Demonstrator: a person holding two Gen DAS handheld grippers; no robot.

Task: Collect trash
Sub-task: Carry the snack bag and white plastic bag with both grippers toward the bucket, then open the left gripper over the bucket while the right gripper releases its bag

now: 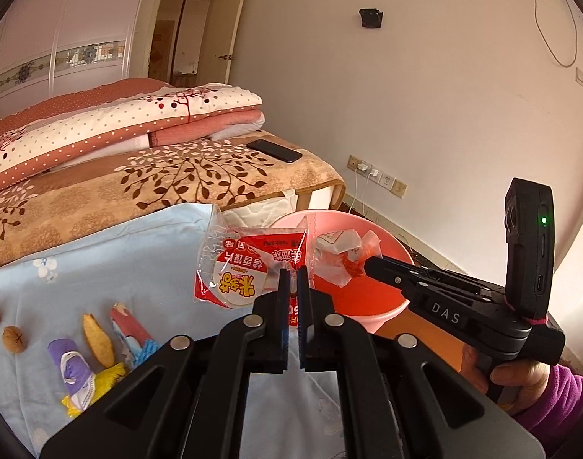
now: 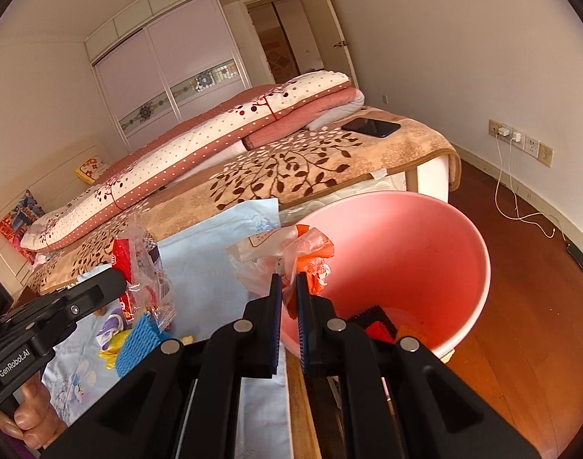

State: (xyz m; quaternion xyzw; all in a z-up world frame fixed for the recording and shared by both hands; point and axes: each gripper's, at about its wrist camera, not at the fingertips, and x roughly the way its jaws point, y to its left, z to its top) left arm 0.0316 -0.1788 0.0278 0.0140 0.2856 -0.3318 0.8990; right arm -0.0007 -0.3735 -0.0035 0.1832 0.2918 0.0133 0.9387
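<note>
**Both grippers loaded beside the pink bin**

Your left gripper [image 1: 291, 273] is clamped on a red-and-clear snack wrapper [image 1: 240, 267], held above the pale blue cloth [image 1: 138, 252]. Your right gripper [image 2: 289, 279] pinches a crumpled orange-and-white wrapper [image 2: 310, 256] at the rim of the pink bin [image 2: 444, 237]. Only the left wrist view shows the walnuts [image 1: 13, 338] and other wrappers [image 1: 96, 340] lying on the cloth; only the right shows red and black items [image 2: 372, 323] inside the bin.

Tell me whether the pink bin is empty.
Not empty: the pink bin holds red and black items at its bottom, seen from the right wrist.
</note>
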